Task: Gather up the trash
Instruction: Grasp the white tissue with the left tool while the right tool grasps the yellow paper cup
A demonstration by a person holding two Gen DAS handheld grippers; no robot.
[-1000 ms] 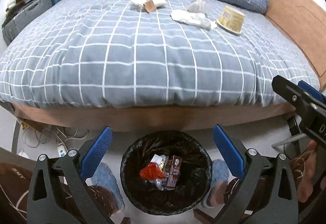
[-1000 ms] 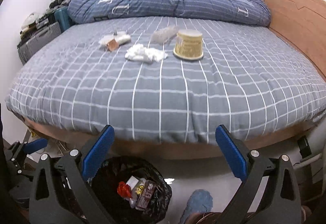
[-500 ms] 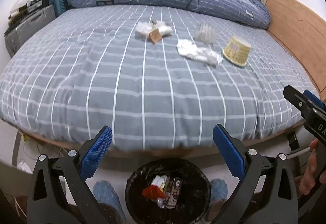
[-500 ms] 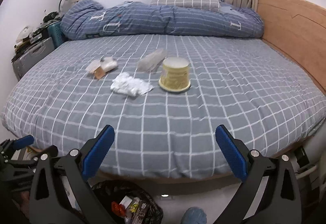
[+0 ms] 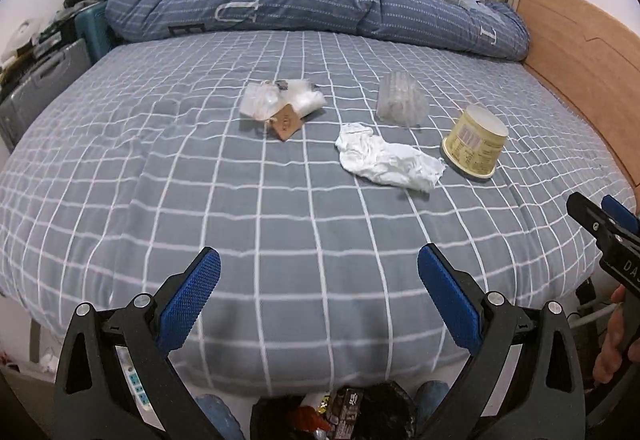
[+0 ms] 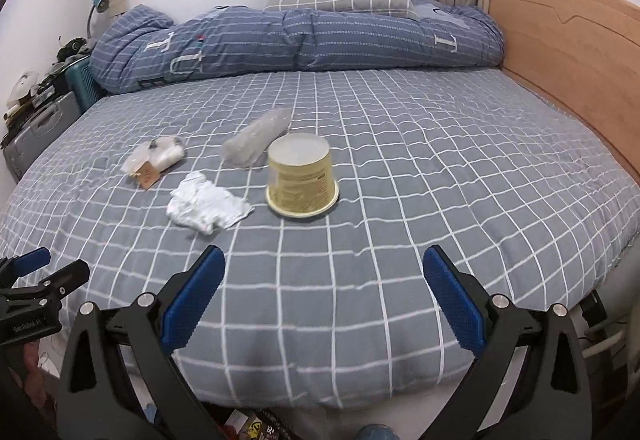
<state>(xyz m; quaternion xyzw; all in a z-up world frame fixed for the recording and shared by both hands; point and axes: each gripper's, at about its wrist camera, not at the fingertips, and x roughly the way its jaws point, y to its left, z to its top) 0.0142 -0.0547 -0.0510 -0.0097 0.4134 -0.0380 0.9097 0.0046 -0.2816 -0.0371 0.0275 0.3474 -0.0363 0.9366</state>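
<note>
In the left wrist view, our left gripper (image 5: 319, 282) has its jaws wide apart and holds nothing; it hangs over the near edge of the bed (image 5: 160, 168). The trash lies further out on the checked cover: a crumpled white tissue (image 5: 388, 160), an upside-down yellow paper cup (image 5: 474, 142) touching its right end, a clear plastic wrapper (image 5: 400, 100) behind them, and a small plastic bag with a brown tag (image 5: 280, 106) to the left. At the bottom edge we see the bin with a black liner (image 5: 384, 416), already holding some packets. The right gripper (image 5: 600, 220) shows at the right border.

In the right wrist view, our right gripper (image 6: 324, 286) is also wide open and empty, and the cup (image 6: 302, 176) stands almost straight ahead, the tissue (image 6: 206, 206) just beside it. We judge all pieces very light. The tissue is soft, so we can pinch it anywhere on a raised fold. The cup is stiff but thin, and may crush; we would take it across its side wall, gently. The wrapper (image 6: 256, 138) looks slippery.
</note>
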